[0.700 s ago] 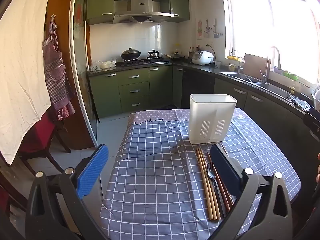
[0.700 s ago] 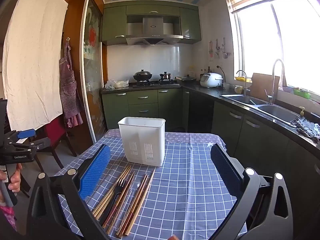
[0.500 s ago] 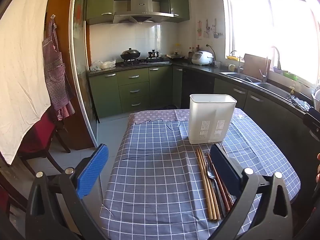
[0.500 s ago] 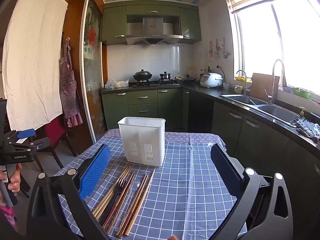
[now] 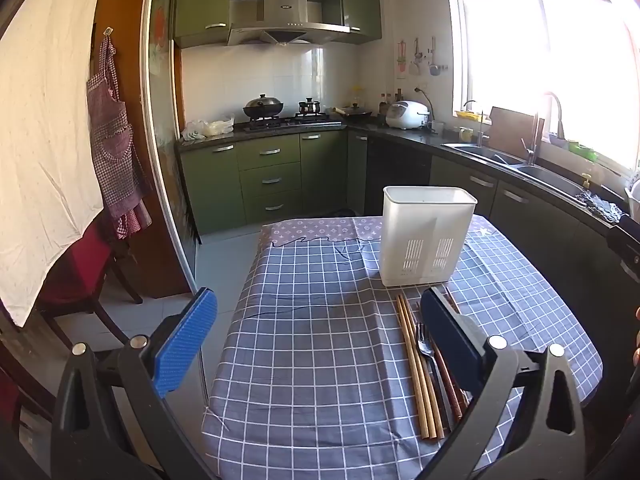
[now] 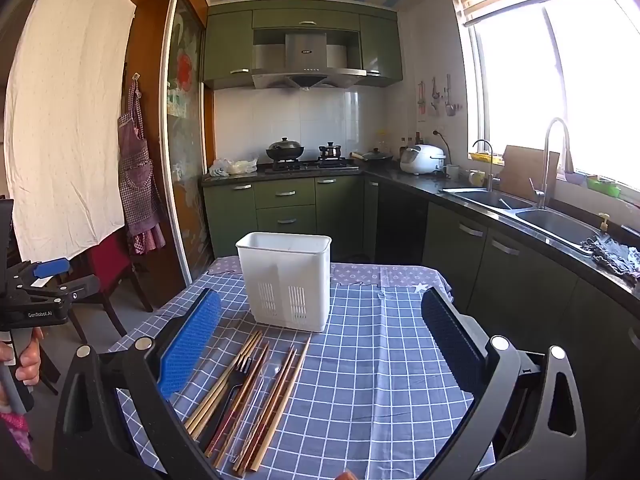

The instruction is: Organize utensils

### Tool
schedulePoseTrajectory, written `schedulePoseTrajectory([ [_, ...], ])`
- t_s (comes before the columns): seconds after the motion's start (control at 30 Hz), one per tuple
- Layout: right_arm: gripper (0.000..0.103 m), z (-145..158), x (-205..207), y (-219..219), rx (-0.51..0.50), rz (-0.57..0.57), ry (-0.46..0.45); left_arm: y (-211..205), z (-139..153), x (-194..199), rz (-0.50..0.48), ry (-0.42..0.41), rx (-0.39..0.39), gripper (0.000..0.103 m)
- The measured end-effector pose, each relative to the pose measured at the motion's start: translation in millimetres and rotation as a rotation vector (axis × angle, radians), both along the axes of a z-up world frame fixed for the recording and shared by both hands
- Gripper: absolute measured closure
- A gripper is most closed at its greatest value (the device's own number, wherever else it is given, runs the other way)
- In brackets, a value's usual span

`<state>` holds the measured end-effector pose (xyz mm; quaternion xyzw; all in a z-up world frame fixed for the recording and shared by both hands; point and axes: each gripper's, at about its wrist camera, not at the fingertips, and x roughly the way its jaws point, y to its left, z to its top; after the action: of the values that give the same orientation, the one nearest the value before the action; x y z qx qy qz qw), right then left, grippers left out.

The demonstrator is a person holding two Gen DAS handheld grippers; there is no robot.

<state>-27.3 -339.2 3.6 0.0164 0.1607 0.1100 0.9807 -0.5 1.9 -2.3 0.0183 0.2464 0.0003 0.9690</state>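
The white plastic holder [image 6: 286, 280] looks smooth and matt. Long wooden chopsticks [image 6: 224, 384] lie on a soft blue checked cloth [image 6: 380, 380]. The black fork [image 6: 234, 380] shines a little.

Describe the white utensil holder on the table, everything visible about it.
The white utensil holder is a tall rectangular bin of what looks like matte plastic, open-topped with a rounded rim and two slotted vent panels low on its near face. It stands upright on the checked tablecloth, just beyond the row of chopsticks. Nothing shows above its rim, and neither gripper touches it.
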Motion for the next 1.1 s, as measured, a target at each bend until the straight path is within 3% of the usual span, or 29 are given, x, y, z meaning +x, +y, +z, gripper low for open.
schedulePoseTrajectory([
  [1.1, 0.004, -3.9, 2.1, 4.8, -0.006, 0.0, 0.006, 2.4, -1.9, -3.9, 0.007, 0.002, 0.002, 0.006],
])
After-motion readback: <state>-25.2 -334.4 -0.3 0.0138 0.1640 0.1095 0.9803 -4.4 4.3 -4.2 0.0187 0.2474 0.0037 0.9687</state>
